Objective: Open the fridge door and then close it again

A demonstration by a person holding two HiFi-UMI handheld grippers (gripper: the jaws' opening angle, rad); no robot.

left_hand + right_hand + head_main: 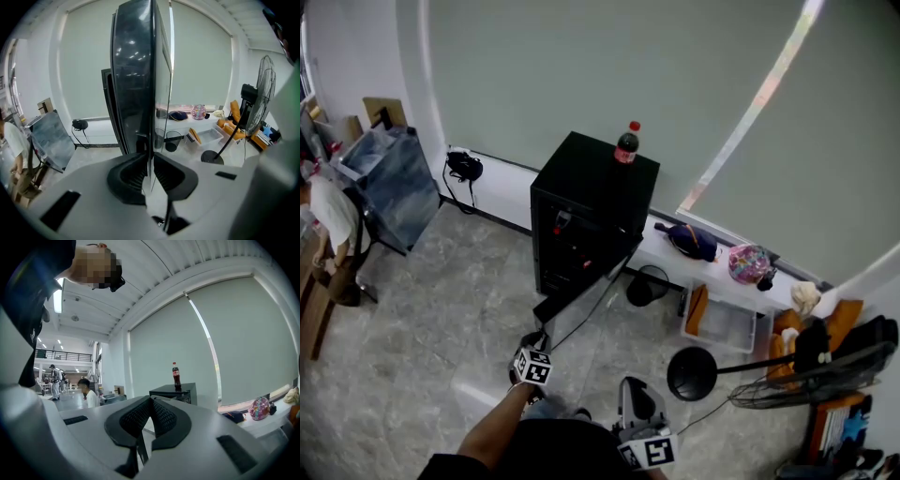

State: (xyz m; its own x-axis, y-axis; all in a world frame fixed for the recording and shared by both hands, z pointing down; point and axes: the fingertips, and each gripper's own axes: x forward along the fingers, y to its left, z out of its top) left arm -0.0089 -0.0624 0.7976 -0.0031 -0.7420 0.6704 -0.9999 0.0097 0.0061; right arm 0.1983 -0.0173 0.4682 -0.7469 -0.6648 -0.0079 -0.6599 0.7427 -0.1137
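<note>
The floor [441,309] is grey stone with pale marks in it. The far wall [534,66] is one big, plain, light grey blind. A low white ledge [661,246] runs along the bottom of that wall.

The black fridge [595,183] stands in the middle of the room, with its back near the ledge. A cola bottle [626,143] with a red cap stands upright on top of it. The fridge door [591,300] is open and swings out toward the person.

The left gripper [536,349] has its jaws almost together, pinching the thin near edge of the fridge door. The right gripper [630,389] is near the person, to the right of the door. Its jaws are closed tip to tip with nothing in them.

A small black bin [647,284] sits on the floor just right of the fridge. Next to it, further right, is a clear box [727,323]. A black fan [806,375] stands to the right, and its round base [692,373] is on the floor. A dark blue bag [692,241] and a bright pink ball [749,263] lie on the ledge. On the left, a grey-blue board [394,183] leans near the wall. A black headset [464,167] with a cord sits on the ledge between the board and the fridge.

In the right gripper view, people stand far off in a long hall on the left.
</note>
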